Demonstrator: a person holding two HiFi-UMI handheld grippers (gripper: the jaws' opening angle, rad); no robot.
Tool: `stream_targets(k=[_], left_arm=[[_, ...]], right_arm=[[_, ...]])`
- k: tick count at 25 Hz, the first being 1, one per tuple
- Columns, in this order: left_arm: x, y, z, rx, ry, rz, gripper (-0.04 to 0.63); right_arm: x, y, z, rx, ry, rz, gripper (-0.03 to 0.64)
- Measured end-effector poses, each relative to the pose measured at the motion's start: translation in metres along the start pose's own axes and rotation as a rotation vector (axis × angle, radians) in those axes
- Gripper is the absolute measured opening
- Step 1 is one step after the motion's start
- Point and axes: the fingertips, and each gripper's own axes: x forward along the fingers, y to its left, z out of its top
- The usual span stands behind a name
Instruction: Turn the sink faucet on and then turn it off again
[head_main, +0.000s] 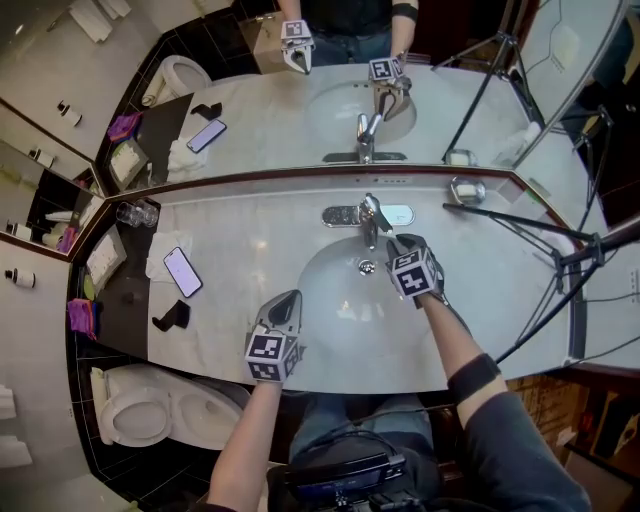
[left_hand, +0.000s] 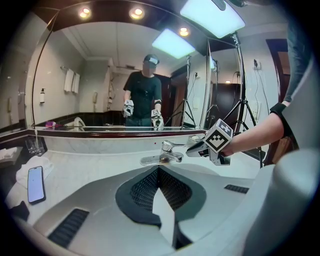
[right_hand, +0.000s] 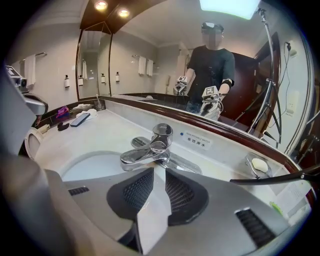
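The left gripper (head_main: 288, 303), fingers pressed together, hovers over the near rim of the white basin (head_main: 330, 285). The right gripper (head_main: 394, 243), fingers spread and empty, is just right of the polished chrome single-lever faucet (right_hand: 150, 147) at the basin's far edge. Rigid and fixed, it is probably slippery; the lever's tip looks best to hook.

Head view: steeply down from above, whole bench (head_main: 250, 228) and sink (head_main: 335, 285) in frame. Left gripper view: low, back at the sink's near edge, facing the mirror (left_hand: 90, 70). Right gripper view: close on the faucet (right_hand: 150, 149), same facing. All three share the faucet.
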Motion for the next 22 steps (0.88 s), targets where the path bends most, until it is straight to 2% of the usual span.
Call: stream_targets(k=[4, 8, 14, 22], left_arm=[[0.001, 0.002, -0.002, -0.008, 0.001, 0.003, -0.012], [-0.001, 0.006, -0.008, -0.02, 0.008, 0.011, -0.012], [-0.002, 0.01, -0.012, -0.035, 0.013, 0.019, -0.012], [-0.003, 0.011, -0.009, -0.037, 0.001, 0.025, -0.012]], right_arm=[[0.008, 0.001, 0.006, -0.003, 0.004, 0.01, 0.089], [0.019, -0.001, 0.014, 0.001, -0.022, 0.005, 0.018], [0.012, 0.0, 0.035, 0.02, -0.032, 0.02, 0.017], [0.009, -0.003, 0.041, 0.05, -0.007, -0.014, 0.012]])
